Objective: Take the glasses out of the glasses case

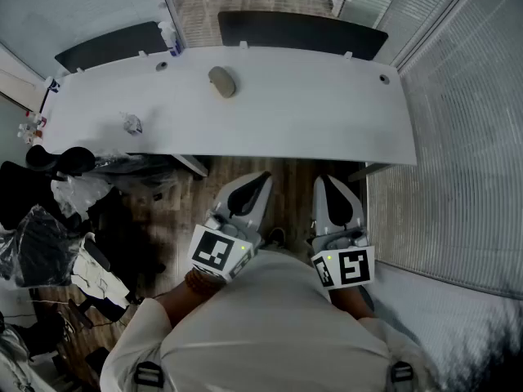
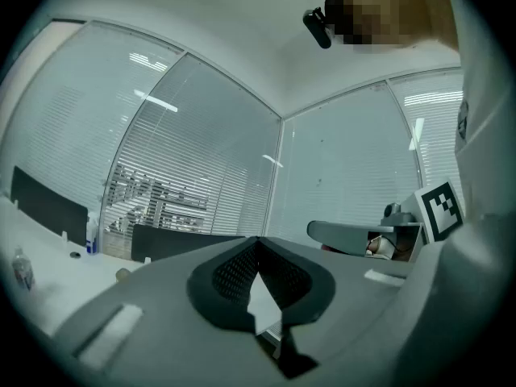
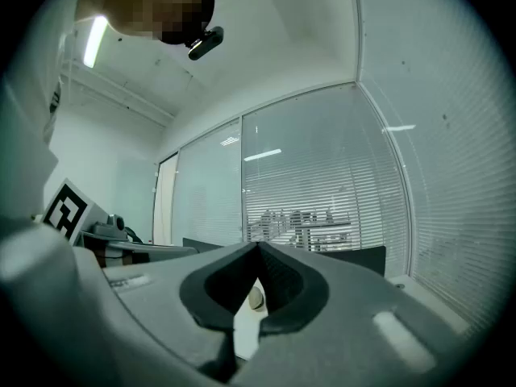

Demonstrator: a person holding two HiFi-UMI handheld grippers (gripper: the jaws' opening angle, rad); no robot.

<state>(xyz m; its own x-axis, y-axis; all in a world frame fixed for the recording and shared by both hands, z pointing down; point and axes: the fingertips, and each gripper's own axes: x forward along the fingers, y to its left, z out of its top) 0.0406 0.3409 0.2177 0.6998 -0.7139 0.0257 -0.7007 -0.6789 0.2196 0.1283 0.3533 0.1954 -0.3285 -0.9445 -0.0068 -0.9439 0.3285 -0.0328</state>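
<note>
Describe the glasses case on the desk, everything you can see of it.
The glasses case is a small oval shell, greyish-tan, smooth and matte-looking. It seems closed; no seam or hinge can be made out at this size. It lies flat on the white table, near the far edge, left of centre, its long axis slightly slanted. Only the tabletop touches it. The left hand-held gripper and right hand-held gripper, both shut, are short of the table's near edge.
</note>
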